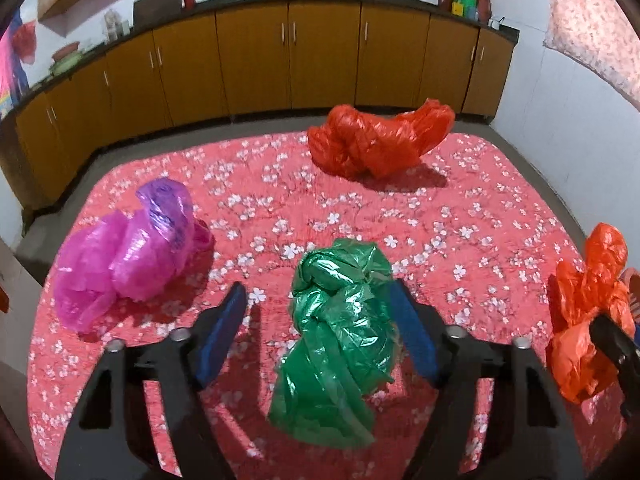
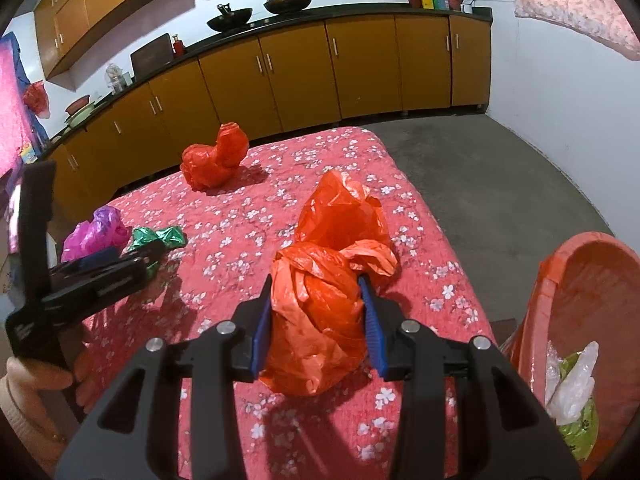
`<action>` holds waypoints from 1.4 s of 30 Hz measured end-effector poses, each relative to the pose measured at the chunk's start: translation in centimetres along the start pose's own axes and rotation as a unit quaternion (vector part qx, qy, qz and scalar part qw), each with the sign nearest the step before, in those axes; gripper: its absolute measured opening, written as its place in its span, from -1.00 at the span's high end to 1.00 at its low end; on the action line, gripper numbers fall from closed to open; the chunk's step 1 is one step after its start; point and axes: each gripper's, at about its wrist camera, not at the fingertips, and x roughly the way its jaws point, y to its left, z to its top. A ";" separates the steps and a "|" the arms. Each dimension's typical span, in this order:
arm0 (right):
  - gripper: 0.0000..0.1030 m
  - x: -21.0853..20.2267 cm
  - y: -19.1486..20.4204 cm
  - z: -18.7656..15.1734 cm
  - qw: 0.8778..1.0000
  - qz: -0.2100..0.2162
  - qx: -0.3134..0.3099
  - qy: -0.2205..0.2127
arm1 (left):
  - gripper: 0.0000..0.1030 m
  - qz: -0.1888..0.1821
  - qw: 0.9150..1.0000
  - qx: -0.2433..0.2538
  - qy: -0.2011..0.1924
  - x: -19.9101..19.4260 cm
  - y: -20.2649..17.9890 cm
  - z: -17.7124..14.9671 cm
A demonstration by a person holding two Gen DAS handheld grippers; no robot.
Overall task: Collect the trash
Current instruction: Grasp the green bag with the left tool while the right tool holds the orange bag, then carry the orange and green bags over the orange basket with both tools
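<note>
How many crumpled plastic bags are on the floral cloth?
4. A green bag between the left gripper's fingers, an orange bag clamped by the right gripper, a pink-purple bag at left, a red bag at the far edge.

A long run of yellow-brown cupboards (image 1: 256, 60) with slim metal handles lines the far wall, topped by a dark counter (image 2: 360, 12). Two black woks (image 2: 256, 12) sit on the counter, with a red bottle (image 2: 178, 45) and a glass jar (image 2: 114, 74) further left. More cupboards (image 2: 88, 4) hang above on the left. The walls (image 2: 560, 92) are white, the floor (image 2: 492, 184) bare grey concrete. A pink flowered cloth (image 1: 280, 208) covers the table, and a similar patterned cloth (image 2: 568, 4) hangs upper right.
</note>
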 end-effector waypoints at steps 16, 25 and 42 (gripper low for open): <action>0.23 -3.0 -0.2 -0.8 1.000 -0.004 -0.003 -0.006 | 0.28 -0.016 1.000 0.004 -0.011 -3.8 -0.1 -1.5; 0.23 -9.1 -1.0 -1.1 0.999 -0.015 0.001 -0.044 | 0.28 -0.036 0.997 0.035 -0.057 -11.1 -2.3 -2.7; 0.23 -20.0 -5.9 -3.5 0.992 -0.084 0.019 -0.094 | 0.28 -0.073 0.990 0.070 -0.100 -19.0 -7.6 -4.5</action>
